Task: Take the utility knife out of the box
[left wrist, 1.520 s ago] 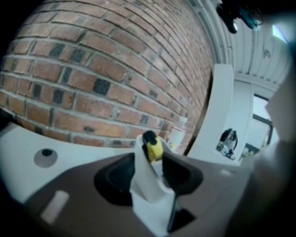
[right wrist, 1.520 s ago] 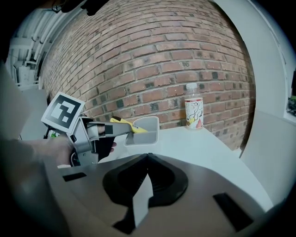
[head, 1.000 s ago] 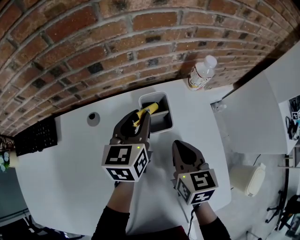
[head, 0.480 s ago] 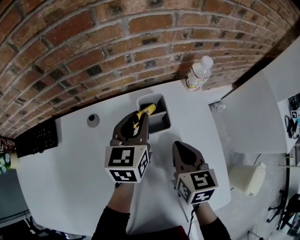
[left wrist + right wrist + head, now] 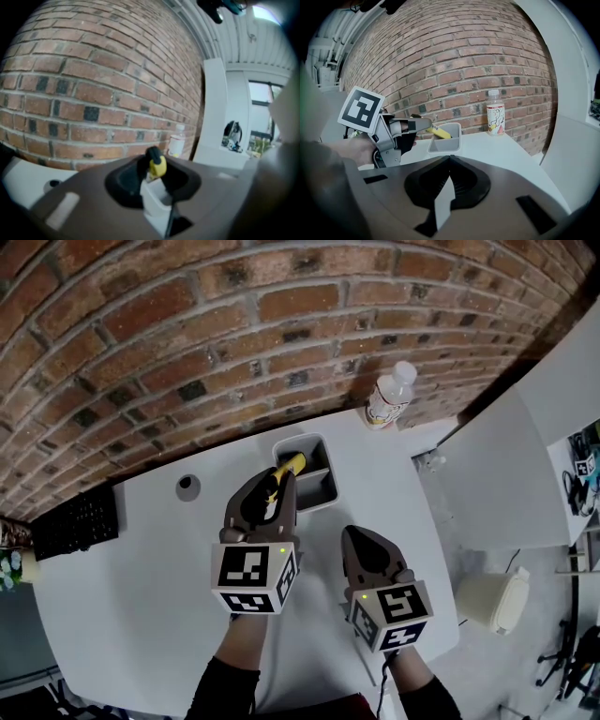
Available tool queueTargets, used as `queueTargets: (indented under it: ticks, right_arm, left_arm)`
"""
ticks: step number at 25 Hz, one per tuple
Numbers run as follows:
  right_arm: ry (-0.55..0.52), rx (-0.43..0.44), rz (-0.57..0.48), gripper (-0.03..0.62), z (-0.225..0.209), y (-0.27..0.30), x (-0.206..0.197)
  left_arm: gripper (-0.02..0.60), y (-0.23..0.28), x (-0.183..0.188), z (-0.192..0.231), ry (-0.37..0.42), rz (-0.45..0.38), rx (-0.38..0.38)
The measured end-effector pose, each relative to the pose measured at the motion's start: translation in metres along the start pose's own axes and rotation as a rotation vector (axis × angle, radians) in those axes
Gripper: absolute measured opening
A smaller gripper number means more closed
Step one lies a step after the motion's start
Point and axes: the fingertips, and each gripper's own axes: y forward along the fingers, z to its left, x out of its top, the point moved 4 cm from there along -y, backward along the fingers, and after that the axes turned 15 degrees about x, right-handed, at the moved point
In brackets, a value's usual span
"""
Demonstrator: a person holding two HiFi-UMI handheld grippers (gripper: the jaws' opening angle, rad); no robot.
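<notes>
Most of the utility knife (image 5: 289,466) is swallowed by the left gripper (image 5: 270,486), only its yellow nose poking out toward 1 o'clock over the grey box (image 5: 322,486), whose 8 o'clock corner the gripper covers. Its jaws are closing on the knife and the pads grip it. Off at 4 o'clock the right gripper (image 5: 363,542) rests low over the white table (image 5: 141,587), jaws together and empty. The bottle (image 5: 389,395) stands at 1 o'clock from the box. Against a second ago, the left gripper's marker cube has rolled squarer; the knife hangs much where it was.
</notes>
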Motion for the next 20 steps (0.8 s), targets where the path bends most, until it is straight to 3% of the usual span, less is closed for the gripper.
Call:
queueTargets:
  ticks: [7,20]
  right_arm:
    - [-0.029,0.000,-0.016,0.008,0.012,-0.007,0.008]
    - [-0.076,-0.020,-0.079,0.008,0.035,-0.034,0.037]
  left_arm:
    - [0.084,-0.021,0.023,-0.001,-0.023,-0.071,-0.010]
    - [0.084,-0.059,0.056,-0.006,0.004,-0.143,-0.044]
